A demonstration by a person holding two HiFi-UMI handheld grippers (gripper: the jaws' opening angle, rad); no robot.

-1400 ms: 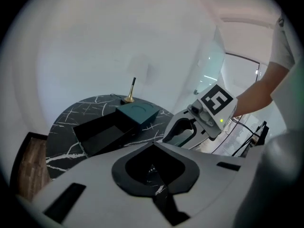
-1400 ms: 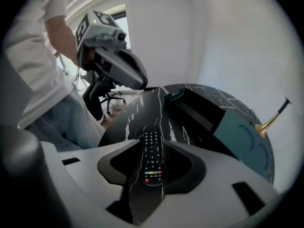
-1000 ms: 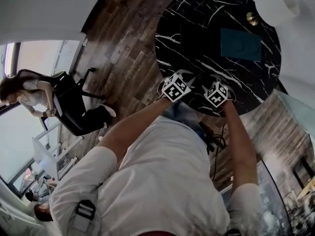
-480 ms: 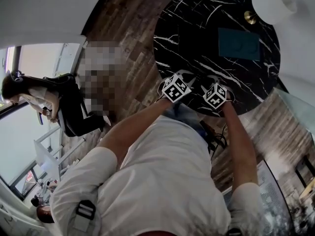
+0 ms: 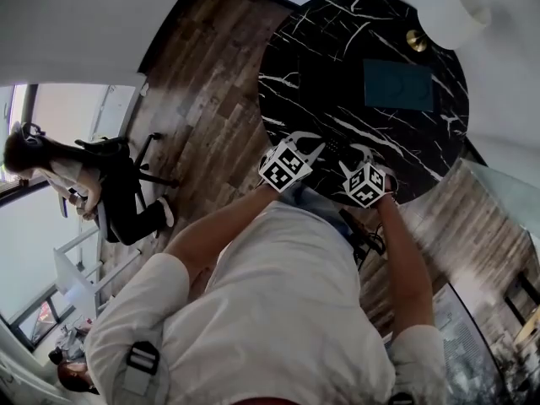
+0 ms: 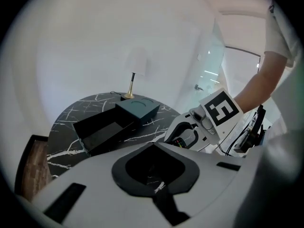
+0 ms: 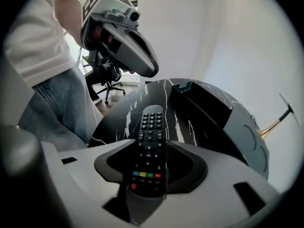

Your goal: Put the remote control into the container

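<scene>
The black remote control point(image 7: 151, 122) lies lengthwise between my right gripper's point(image 7: 152, 143) jaws, which touch both its sides, over the near edge of the round black marble table point(image 5: 291, 66). In the left gripper view the remote's coloured buttons point(image 6: 183, 140) show inside that gripper point(image 6: 187, 137). The container is an open black box point(image 6: 102, 127) with its teal lid point(image 6: 137, 109) beside it, farther back on the table. My left gripper point(image 6: 153, 145) is shut and empty, just left of the right one point(image 5: 361, 150).
A brass-stemmed lamp point(image 6: 129, 95) stands behind the teal lid point(image 5: 396, 84), by the white wall. Wooden floor point(image 5: 202, 83) surrounds the table. A person sits on an office chair point(image 5: 110, 184) at the far left. Black cables point(image 5: 363, 239) hang at my waist.
In the head view both grippers and the table have slid slightly left and down. The seated person at the left has shifted.
</scene>
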